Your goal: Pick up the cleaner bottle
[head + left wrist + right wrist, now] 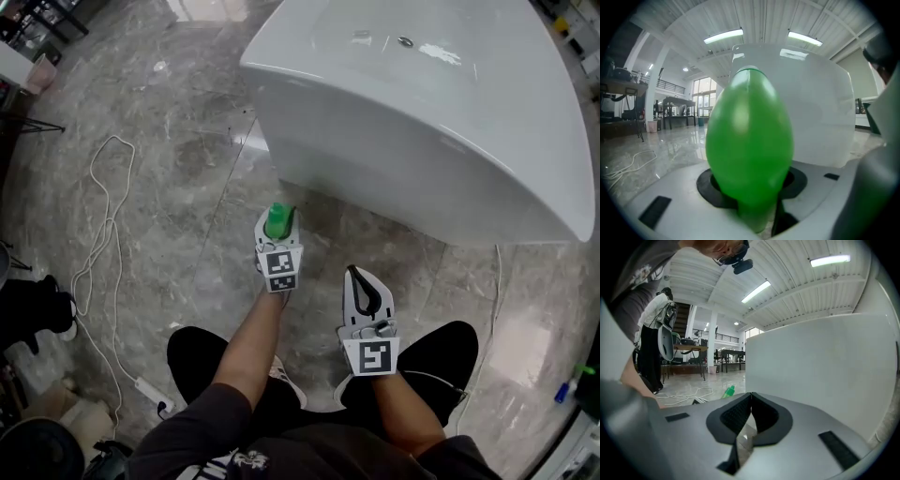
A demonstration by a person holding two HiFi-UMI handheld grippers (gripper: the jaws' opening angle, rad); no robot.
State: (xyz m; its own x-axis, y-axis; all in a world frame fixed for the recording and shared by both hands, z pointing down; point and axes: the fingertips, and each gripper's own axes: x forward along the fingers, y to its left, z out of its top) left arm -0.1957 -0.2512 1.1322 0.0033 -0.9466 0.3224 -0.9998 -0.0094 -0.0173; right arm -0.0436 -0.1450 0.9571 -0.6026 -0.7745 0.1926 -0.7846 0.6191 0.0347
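The cleaner bottle (278, 220) is bright green and rounded. My left gripper (278, 232) is shut on it and holds it above the marble floor, just in front of the white bathtub. In the left gripper view the green bottle (750, 136) fills the middle, standing upright between the dark pads (708, 187) of the left gripper (751, 197). My right gripper (356, 277) is lower and to the right, shut with nothing in it. In the right gripper view that gripper's (751, 397) jaws meet, and the green bottle (728, 391) shows small at the left.
A large white bathtub (422, 122) fills the upper right. A white cable (101, 234) runs over the floor at the left to a power strip (150, 389). The person's dark trouser legs (202, 370) are below the grippers. Tables stand far off in the hall (675, 110).
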